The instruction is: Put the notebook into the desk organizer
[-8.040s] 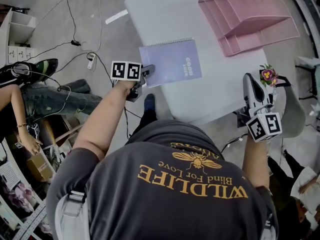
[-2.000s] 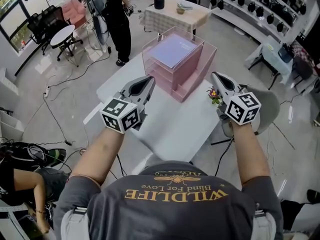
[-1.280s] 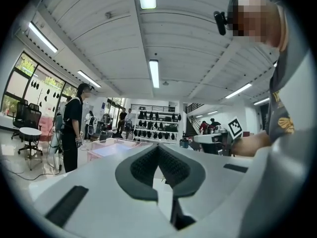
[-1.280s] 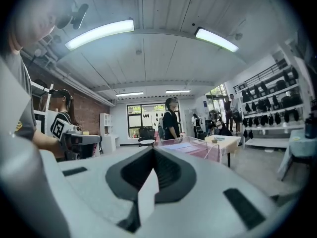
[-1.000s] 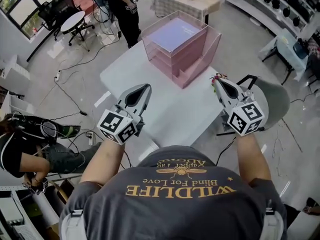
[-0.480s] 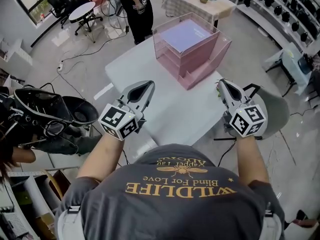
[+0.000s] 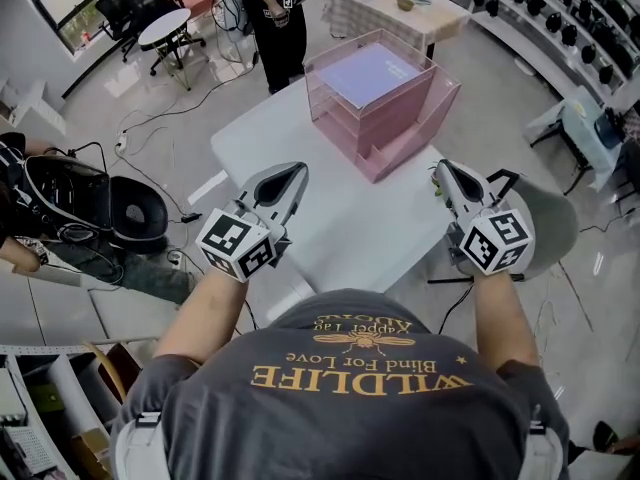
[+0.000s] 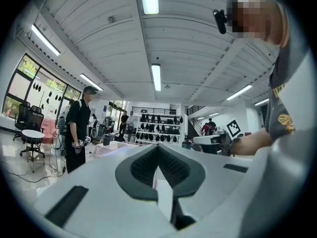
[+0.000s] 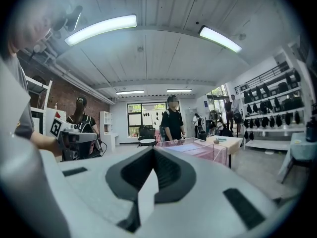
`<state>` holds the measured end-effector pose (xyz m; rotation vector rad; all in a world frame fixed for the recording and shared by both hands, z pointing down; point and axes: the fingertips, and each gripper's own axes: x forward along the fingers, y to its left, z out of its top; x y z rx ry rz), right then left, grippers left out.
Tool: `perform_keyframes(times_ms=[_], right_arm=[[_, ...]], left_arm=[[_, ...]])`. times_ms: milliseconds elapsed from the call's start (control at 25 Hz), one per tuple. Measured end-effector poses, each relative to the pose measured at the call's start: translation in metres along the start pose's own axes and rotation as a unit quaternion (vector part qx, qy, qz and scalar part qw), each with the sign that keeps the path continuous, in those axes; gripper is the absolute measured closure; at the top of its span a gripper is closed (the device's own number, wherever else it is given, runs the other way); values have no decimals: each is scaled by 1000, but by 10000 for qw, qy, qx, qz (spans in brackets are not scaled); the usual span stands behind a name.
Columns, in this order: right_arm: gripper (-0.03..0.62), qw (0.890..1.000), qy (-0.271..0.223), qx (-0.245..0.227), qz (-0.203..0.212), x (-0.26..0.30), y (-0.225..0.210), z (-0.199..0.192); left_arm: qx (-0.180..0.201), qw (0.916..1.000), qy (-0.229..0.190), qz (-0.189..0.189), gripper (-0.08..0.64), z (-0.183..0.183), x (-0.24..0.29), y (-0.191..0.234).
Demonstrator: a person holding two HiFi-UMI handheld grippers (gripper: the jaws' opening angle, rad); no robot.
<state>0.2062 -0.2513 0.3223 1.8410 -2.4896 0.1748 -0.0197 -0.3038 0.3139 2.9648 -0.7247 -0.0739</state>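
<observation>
The lavender notebook (image 7: pixel 372 72) lies flat in the top tier of the pink see-through desk organizer (image 7: pixel 400 118), which stands at the far end of the white table (image 7: pixel 330 208). My left gripper (image 7: pixel 296 170) hangs over the table's near left part, shut and with nothing in it. Above the near right edge is my right gripper (image 7: pixel 441 167), also shut and empty. Both point toward the organizer from well short of it. In the right gripper view the organizer (image 9: pixel 203 150) and notebook (image 9: pixel 179 146) show beyond the closed jaws (image 9: pixel 152 150). The left gripper view shows its jaws (image 8: pixel 158 148) closed.
A person in black (image 7: pixel 272 8) stands just beyond the table's far side. Behind are a cloth-covered table (image 7: pixel 400 8) and a round table (image 7: pixel 162 28) with chairs. Cables (image 7: pixel 150 118) lie on the floor at left, and a grey chair (image 7: pixel 548 218) stands at right.
The notebook, which my left gripper held at the table's edge, now lies in the organizer's top tier. Both grippers have drawn back empty. Over the last second they have barely moved.
</observation>
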Motion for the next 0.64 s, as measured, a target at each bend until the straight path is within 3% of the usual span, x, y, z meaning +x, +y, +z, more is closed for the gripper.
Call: perform_keyframes(times_ms=[640], right_arm=[[594,10000,-29,-34,32,-4,4,-10]], left_arm=[[-56,10000,-60,18,560,-10,-5,-5]])
